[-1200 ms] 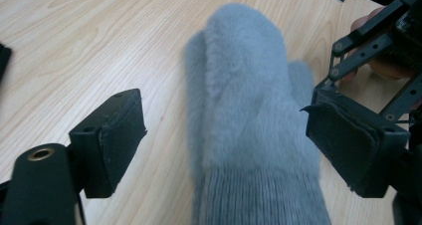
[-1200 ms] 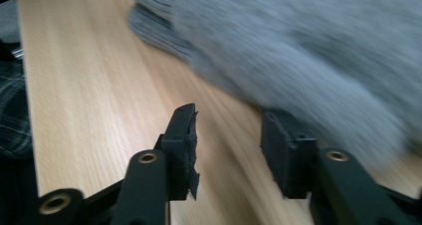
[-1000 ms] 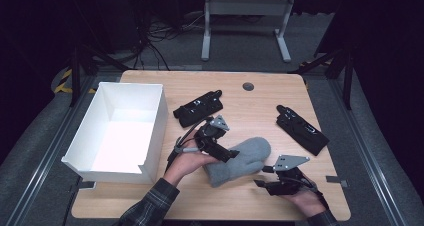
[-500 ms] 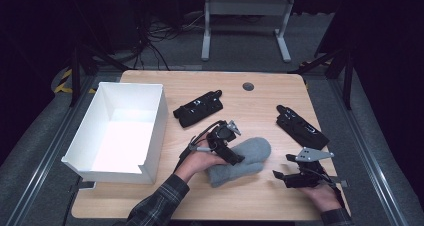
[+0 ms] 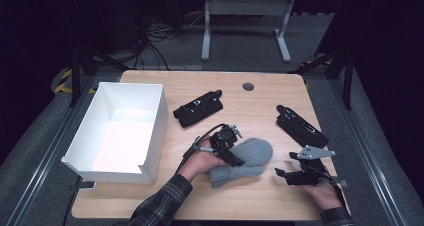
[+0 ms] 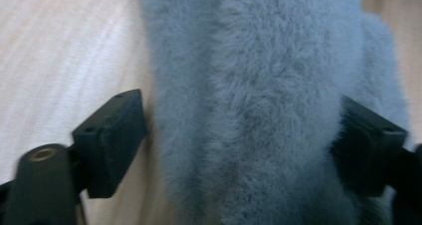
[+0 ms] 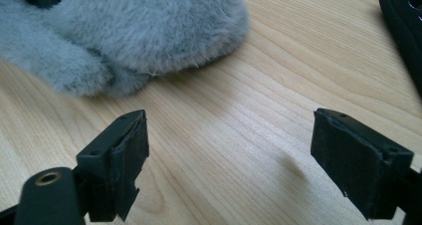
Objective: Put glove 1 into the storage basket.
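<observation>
Both grippers are working near the table's (image 5: 150,206) six o'clock edge. Left gripper (image 5: 231,147) is straddling a grey fuzzy mitten (image 5: 252,153), jaws spread wide on either side of the fur without squeezing it; the left gripper view shows one pad (image 6: 112,138) just clear of the fabric. Right gripper (image 5: 292,175) is hovering at four o'clock of the mitten (image 7: 124,31), jaws gaping over bare wood. A white box (image 5: 150,131) is sitting at nine o'clock, black straps (image 5: 197,107) at twelve.
</observation>
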Available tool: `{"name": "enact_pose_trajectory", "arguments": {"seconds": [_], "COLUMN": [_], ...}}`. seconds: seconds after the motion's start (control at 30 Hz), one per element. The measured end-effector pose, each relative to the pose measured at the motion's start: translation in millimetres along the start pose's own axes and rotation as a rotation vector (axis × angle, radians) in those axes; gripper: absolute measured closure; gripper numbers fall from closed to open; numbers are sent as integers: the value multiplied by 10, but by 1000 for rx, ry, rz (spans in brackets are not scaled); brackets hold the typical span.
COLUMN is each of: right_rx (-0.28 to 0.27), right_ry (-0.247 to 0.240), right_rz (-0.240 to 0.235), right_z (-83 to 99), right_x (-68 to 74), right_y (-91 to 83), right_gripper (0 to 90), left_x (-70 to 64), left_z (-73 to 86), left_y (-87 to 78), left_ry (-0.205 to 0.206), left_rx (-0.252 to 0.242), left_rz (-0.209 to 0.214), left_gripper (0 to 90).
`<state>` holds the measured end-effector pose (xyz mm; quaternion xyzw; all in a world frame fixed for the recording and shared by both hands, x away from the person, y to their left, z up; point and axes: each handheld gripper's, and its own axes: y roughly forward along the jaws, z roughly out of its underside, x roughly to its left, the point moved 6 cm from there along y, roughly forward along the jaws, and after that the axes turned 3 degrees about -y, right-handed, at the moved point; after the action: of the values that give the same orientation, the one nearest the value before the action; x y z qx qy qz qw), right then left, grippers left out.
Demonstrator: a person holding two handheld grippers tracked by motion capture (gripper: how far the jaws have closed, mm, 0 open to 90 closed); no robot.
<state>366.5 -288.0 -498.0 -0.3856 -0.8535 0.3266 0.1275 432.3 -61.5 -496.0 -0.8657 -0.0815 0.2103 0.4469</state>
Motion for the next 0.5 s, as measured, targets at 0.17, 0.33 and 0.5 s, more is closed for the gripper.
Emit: {"name": "enact_pose_trajectory", "arguments": {"seconds": [0.17, 0.33, 0.5], "right_rx": [7, -4, 6], "right_ry": [0, 0, 5], "right_rz": [2, 12, 17], "right_z": [16, 15, 33], "right_x": [-13, -22, -22], "right_y": [19, 31, 55], "right_gripper": [153, 144, 141], "left_x": [-47, -88, -116], "left_z": [11, 24, 25], "left_y": [0, -4, -38], "left_ry": [13, -1, -10], "left_rx": [8, 37, 37], "left_rz": [86, 137, 177], "left_gripper": [385, 544, 683]}}
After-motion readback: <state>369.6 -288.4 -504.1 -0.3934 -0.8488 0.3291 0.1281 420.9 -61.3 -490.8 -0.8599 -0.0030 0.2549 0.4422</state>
